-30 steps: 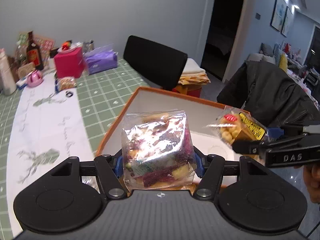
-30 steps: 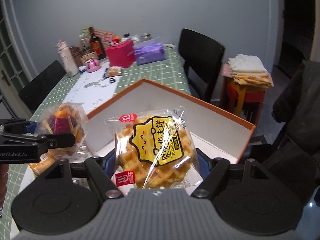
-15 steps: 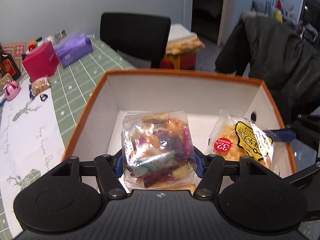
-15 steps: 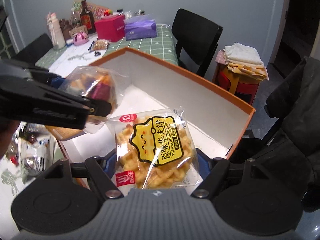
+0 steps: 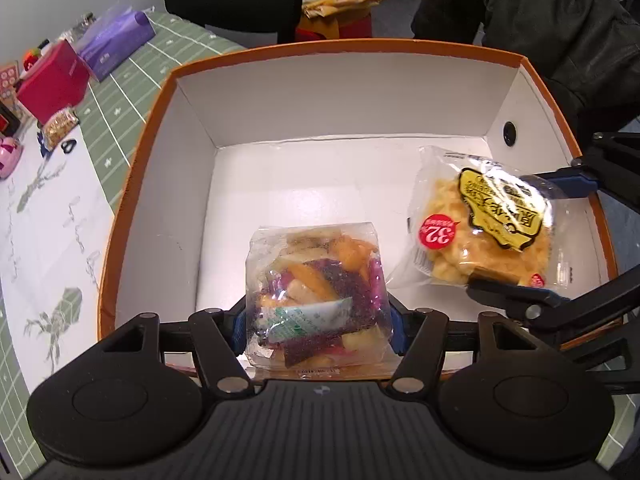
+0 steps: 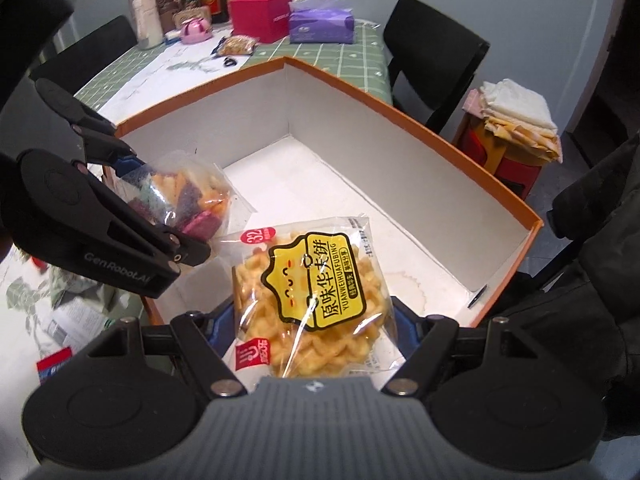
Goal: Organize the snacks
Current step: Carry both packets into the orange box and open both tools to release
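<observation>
The clear bag of mixed vegetable chips (image 5: 316, 292) sits pinched between the jaws of the left gripper (image 5: 318, 326), held over the inside of the orange-rimmed white box (image 5: 328, 92). Just to its right, the yellow waffle snack pack (image 6: 310, 300) is clamped in the right gripper (image 6: 308, 332), also above the box floor. The box stands on a green checked table (image 6: 352, 56), with a pink box (image 6: 260, 14) and purple tissue pack (image 6: 320, 22) farther back
</observation>
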`<state>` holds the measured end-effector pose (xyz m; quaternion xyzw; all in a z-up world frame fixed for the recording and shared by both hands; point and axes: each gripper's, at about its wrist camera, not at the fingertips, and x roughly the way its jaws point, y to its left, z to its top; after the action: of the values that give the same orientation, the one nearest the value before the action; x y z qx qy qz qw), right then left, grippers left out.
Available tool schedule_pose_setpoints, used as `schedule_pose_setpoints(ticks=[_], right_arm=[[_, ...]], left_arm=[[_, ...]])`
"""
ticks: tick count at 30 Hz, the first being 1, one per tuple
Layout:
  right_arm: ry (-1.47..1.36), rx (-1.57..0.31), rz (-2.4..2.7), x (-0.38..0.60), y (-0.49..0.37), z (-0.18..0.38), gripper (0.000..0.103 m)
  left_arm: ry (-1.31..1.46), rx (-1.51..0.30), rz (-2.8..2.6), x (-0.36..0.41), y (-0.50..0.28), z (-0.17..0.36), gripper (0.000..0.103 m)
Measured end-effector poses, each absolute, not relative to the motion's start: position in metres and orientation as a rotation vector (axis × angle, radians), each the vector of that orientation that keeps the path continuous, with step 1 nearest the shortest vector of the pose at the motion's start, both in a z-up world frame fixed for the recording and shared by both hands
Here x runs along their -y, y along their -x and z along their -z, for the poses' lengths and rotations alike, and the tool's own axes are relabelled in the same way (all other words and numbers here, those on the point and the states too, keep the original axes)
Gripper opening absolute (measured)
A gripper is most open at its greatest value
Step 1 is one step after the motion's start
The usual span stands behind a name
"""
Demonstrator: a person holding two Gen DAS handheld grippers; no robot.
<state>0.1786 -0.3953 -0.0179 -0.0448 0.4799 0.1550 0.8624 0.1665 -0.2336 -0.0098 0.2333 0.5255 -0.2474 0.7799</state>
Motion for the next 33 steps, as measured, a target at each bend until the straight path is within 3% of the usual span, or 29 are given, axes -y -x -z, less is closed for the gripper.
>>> schedule_pose_setpoints(ticks=[26,33], right_arm=[[0.285,-1.031,-0.295,0.383,-0.176,0.031,0.074],[0.25,-1.029,-0.31,0.383,-0.175,0.028,0.08]], left_arm=[[-0.511,-1.192,0.515,0.254,-0.174,0.03,0.075],[-0.47,-1.157,0.498,0.246,-0.171,0.013,0.078]])
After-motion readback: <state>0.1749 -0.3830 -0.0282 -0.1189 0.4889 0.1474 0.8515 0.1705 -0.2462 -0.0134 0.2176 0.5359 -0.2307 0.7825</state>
